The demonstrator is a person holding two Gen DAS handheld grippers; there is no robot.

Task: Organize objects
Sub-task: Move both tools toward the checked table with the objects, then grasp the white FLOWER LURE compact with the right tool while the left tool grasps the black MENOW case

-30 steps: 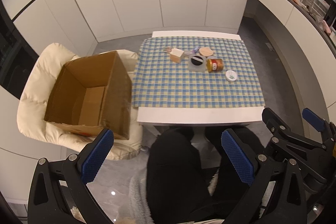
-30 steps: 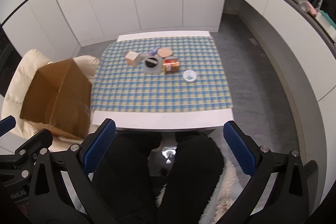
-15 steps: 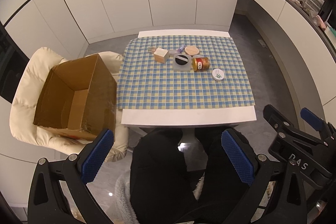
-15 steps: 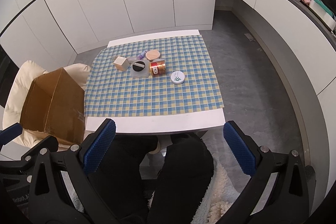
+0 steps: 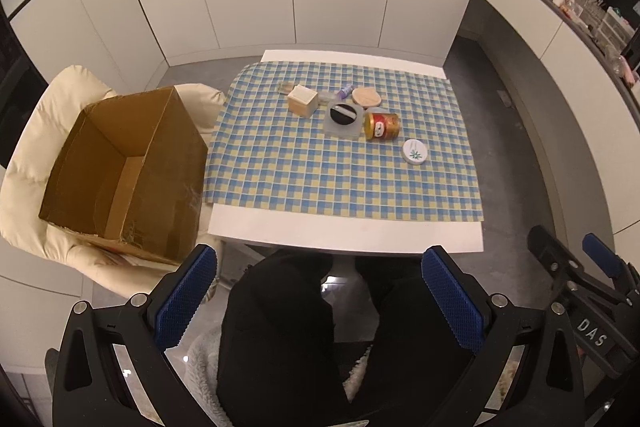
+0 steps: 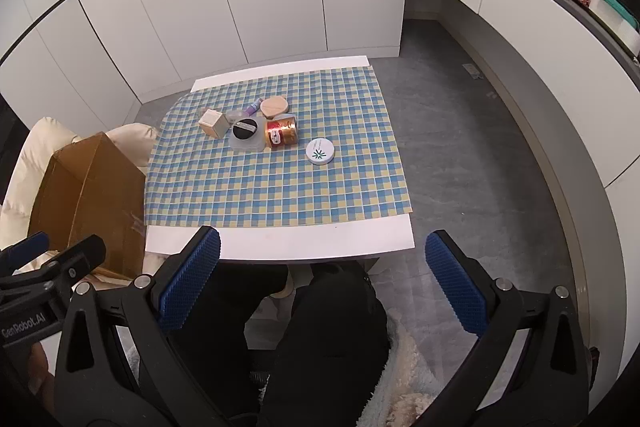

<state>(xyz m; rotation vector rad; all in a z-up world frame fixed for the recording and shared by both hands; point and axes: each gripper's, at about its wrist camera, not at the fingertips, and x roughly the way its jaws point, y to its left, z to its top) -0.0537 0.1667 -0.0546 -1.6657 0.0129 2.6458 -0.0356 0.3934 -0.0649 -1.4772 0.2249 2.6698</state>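
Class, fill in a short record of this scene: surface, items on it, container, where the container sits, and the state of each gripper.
surface: table with a checked cloth
items: cube box, square tub with a black lid, red-gold jar on its side, white tin, tan disc, small purple bottle
container: cardboard box, open, nothing visible inside
container place: on a cream chair, left of the table
left gripper: open, holds nothing
right gripper: open, holds nothing
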